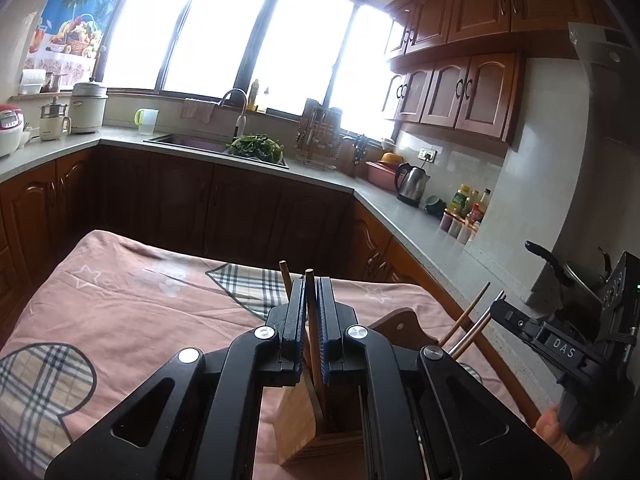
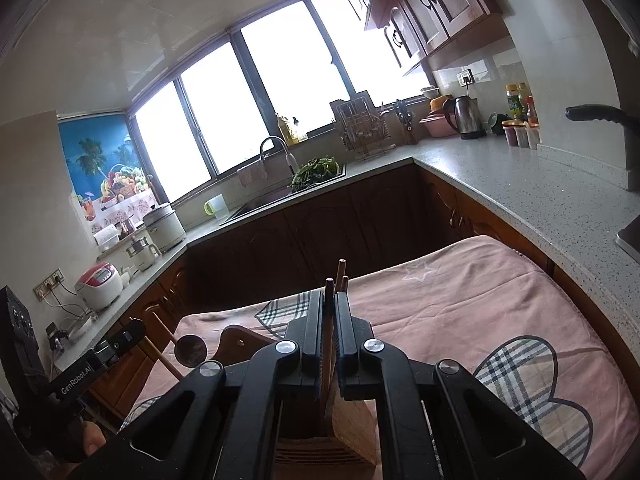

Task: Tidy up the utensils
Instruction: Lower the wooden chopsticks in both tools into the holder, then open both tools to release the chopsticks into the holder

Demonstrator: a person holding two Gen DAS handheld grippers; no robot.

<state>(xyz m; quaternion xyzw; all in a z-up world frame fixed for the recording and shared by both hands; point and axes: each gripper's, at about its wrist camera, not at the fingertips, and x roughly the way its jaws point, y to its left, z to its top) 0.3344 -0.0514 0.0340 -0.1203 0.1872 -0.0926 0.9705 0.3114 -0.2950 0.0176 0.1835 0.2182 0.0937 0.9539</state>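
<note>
Left wrist view: left tool (image 1: 311,312) is clamped on a chopstick (image 1: 310,300) above the wooden holder (image 1: 298,420). Right tool (image 2: 329,320) is likewise closed on a chopstick (image 2: 329,300); a tilted stick could be jammed on the holder rim.

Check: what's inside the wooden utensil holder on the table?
In the wooden utensil holder, the left hand-held gripper pinches a wooden stick whose lower end enters it. The holder's bottom is hidden by the gripper bodies.

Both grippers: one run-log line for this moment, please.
left gripper: shut on chopsticks | right gripper: shut on chopsticks | both over wooden holder
</note>
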